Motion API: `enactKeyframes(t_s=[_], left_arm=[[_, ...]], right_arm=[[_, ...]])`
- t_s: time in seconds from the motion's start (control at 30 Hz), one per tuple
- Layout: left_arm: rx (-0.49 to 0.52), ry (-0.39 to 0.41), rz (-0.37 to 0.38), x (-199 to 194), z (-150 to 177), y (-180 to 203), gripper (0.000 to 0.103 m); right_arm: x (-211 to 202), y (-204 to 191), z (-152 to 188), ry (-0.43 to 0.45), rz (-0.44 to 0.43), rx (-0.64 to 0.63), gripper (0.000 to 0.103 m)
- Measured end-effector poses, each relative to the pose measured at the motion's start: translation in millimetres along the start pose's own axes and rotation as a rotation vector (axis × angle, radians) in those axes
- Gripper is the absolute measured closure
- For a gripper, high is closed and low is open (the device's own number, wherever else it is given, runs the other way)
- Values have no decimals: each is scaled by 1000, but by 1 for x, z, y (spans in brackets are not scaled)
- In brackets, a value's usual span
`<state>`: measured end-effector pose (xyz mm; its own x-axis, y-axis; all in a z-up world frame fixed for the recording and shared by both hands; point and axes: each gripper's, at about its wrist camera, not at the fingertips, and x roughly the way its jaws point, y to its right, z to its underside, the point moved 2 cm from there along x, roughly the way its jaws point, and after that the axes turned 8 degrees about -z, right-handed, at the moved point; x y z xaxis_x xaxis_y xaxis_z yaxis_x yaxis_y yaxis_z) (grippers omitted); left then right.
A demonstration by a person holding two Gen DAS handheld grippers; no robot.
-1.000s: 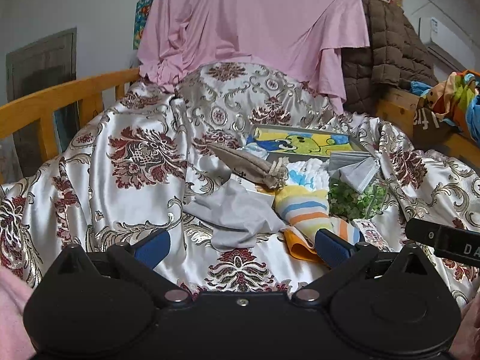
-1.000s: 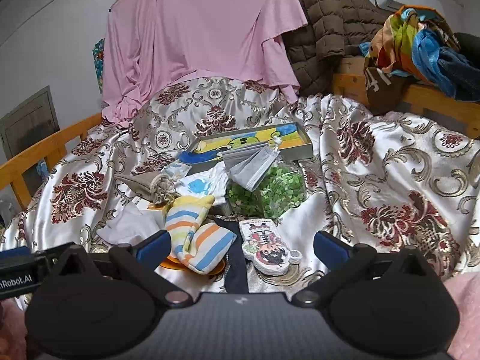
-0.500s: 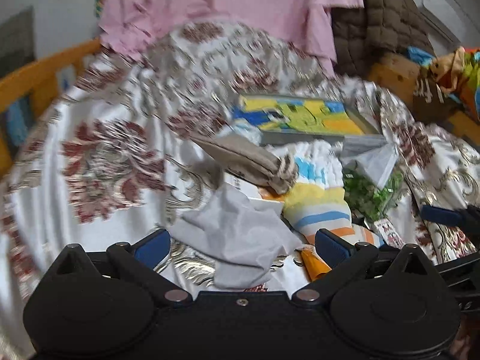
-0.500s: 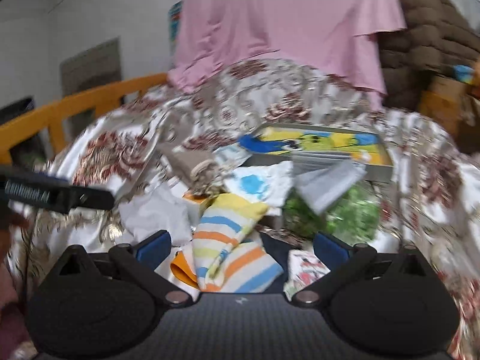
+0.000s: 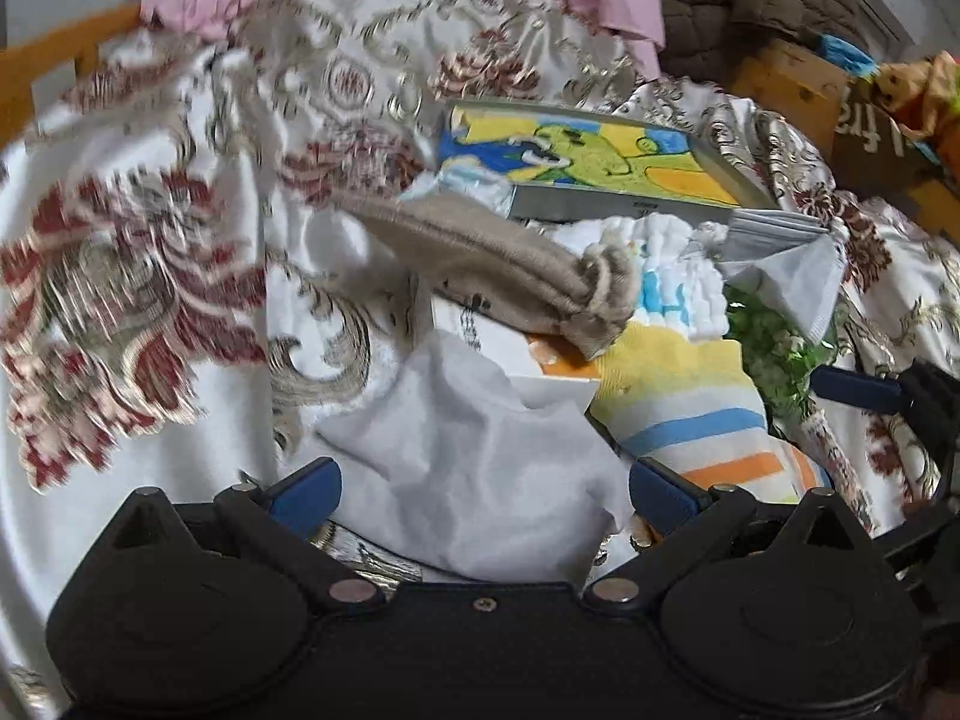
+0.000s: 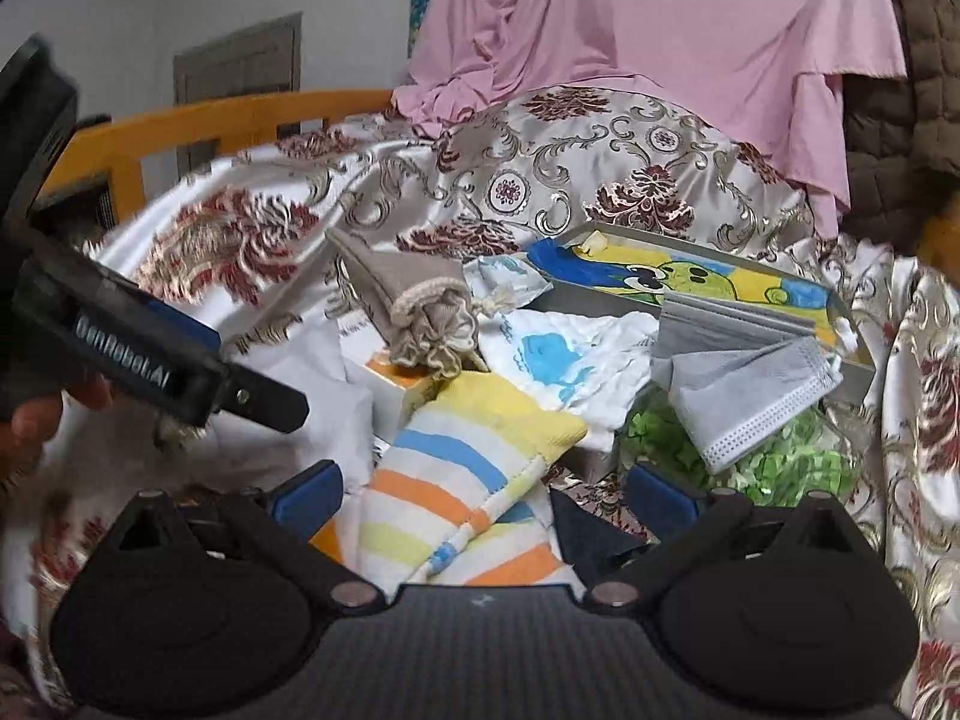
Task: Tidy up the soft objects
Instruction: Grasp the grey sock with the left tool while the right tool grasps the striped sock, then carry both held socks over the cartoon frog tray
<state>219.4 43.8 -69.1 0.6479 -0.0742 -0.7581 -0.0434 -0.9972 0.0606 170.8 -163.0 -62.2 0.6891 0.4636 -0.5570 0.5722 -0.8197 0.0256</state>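
A pile of soft things lies on the satin bedspread (image 5: 150, 276). My left gripper (image 5: 483, 489) is open, its fingers on either side of a grey-white cloth (image 5: 474, 468). My right gripper (image 6: 483, 489) is open, its fingers on either side of a striped yellow, blue and orange sock (image 6: 462, 474). The sock also shows in the left wrist view (image 5: 690, 408). A beige drawstring pouch (image 6: 414, 312) lies behind, also in the left wrist view (image 5: 510, 276). A white cloth with blue print (image 6: 564, 360) and a grey face mask (image 6: 738, 378) lie beside it.
A cartoon-printed box (image 6: 708, 288) stands behind the pile. A bag of green bits (image 6: 774, 462) lies under the mask. A pink sheet (image 6: 660, 30) and brown quilt (image 6: 900, 120) hang at the back. A wooden bed rail (image 6: 210, 126) runs on the left.
Both grippers have moved forward and down toward the pile. The left gripper now has the grey-white cloth between its fingers, and the right has the striped sock between its fingers.
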Motion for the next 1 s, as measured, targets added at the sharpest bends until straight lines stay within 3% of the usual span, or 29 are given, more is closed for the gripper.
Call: enactKeyframes(t_s=[0.1,0.27,0.37,0.47,0.57,0.83,1.0], left_arm=[[-30,-27,38,7,2,-3,18],[-9,-15,75,5,2,2,36],[25,-27,89,8,4,8,49],[53,-34,75,8,6,11,73],[5,-65,124,6,5,6,95],[-142,-77,262,-19,12,0,96],[-191,-31,331,-40,10,0,97]], right_arm=[[11,0,-1,-27,-24,4,17],[19,-2,1,-56,-56,10,26],[18,-3,2,-61,-67,13,41],[17,-2,3,-66,-72,29,59],[14,-2,2,-64,-72,45,76],[-7,7,1,-23,-124,157,84],[-33,11,-5,56,-168,209,85]])
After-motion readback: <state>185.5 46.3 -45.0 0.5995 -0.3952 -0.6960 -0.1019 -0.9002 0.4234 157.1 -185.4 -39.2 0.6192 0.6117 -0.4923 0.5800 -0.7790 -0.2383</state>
